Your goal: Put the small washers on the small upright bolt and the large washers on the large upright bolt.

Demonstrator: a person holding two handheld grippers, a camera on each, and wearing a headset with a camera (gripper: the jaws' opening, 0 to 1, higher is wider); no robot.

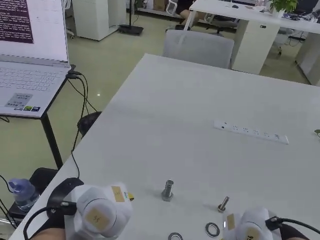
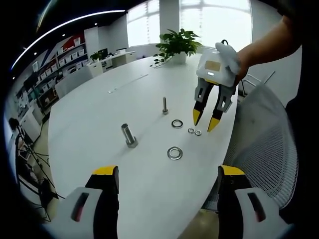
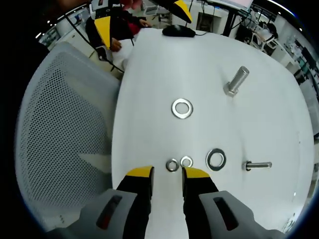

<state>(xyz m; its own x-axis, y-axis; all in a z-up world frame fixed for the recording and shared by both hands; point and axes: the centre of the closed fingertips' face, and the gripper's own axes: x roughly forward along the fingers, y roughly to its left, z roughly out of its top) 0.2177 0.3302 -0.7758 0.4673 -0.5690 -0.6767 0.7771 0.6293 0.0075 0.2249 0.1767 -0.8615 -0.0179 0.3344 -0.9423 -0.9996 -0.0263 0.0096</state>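
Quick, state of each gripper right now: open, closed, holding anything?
Left gripper: open wide, empty.
Right gripper: open narrowly, empty, tips near the small washers.

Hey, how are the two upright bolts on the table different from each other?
The large bolt is thick and stubby; the small bolt is thin and slender. In the head view the large bolt stands further left, the small bolt to its right, nearer a large washer. Both are silver, stand head-down on the white table, and carry no washers yet.
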